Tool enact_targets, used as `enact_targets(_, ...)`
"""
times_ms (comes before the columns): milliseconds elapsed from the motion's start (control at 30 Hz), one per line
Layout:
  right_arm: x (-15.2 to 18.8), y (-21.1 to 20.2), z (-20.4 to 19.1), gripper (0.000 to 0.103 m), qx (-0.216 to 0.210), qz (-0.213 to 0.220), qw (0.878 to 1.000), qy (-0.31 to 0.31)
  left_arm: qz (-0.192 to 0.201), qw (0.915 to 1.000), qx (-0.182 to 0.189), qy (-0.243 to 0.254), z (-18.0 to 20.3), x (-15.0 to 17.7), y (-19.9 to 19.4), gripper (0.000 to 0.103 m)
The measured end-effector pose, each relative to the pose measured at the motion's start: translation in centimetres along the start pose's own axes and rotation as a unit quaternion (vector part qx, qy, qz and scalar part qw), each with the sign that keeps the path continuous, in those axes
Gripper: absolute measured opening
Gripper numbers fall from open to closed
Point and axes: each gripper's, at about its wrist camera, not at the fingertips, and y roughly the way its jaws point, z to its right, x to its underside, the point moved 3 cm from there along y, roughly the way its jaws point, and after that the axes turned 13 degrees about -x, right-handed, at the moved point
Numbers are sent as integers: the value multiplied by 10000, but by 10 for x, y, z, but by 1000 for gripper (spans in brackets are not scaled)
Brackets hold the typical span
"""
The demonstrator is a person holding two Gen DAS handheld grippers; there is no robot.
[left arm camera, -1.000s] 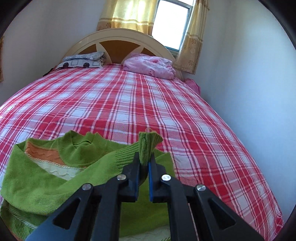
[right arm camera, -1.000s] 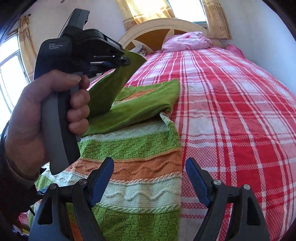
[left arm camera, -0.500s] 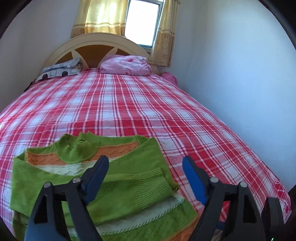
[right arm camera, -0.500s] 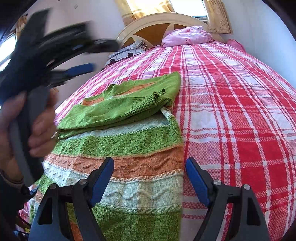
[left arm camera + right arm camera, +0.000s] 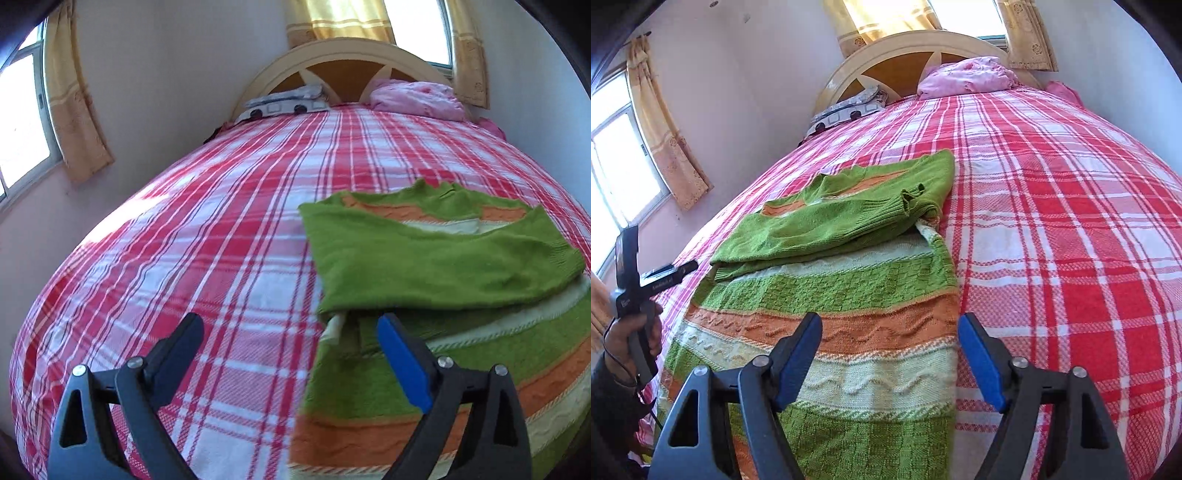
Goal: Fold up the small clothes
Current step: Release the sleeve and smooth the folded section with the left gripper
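Note:
A green knitted sweater (image 5: 849, 288) with orange and cream stripes lies flat on the red plaid bed (image 5: 1052, 221). Both green sleeves (image 5: 831, 225) are folded across its chest, one cuff (image 5: 912, 199) ending near the right edge. My right gripper (image 5: 890, 325) hovers over the striped lower body, its jaws wide and closing a little, the pads touching nothing. My left gripper (image 5: 290, 325) is over the sweater's (image 5: 424, 266) left edge, jaws opening, nothing between them. In the right wrist view, a hand (image 5: 635, 332) holds the left gripper (image 5: 676, 269) at the far left.
A pink pillow (image 5: 417, 99) and a grey patterned pillow (image 5: 284, 103) lie against the cream headboard (image 5: 343, 55). Curtained windows (image 5: 22, 122) are on the left and behind the bed. The plaid cover (image 5: 203, 258) stretches left of the sweater to the bed's edge.
The left gripper let go of the sleeve cuff, opened wide and swung left to the sweater's side edge. The sleeve now lies across the chest. The right gripper stayed put.

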Motion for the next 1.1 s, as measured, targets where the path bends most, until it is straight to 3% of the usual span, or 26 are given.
enact_targets(67,-3,1,-4,73,83,-39,9999,-75,-75,9999,114,-25,-2,5,5,97)
enact_targets(167,-15,3,-14,69,173,-119,9996,-204,-71,9992,227,330,12,8,9,98)
enact_targets(267,-39,9,-25,61,74,-141,9995,-276,42,9980,53,629,19,6,19,99)
enact_targets(433,-85,33,-25,52,219,-146,9993,-272,-122,9984,-140,542,14,1,43,101)
enact_targets(567,-102,60,-15,44,464,-313,9982,-232,-405,9984,-121,386,8,8,56,102)
enact_targets(767,-93,93,5,41,823,-843,9930,-6,-412,9976,-355,430,10,11,57,103)
enact_targets(900,-83,100,-2,14,1042,-1010,9885,-430,-384,9976,-356,451,10,11,57,103)
enact_targets(933,-82,99,-5,8,1067,-999,9880,-507,-422,9978,-298,408,8,11,58,103)
enact_targets(1100,-95,76,-13,5,1194,-529,9881,-807,-533,9981,-147,281,5,11,61,103)
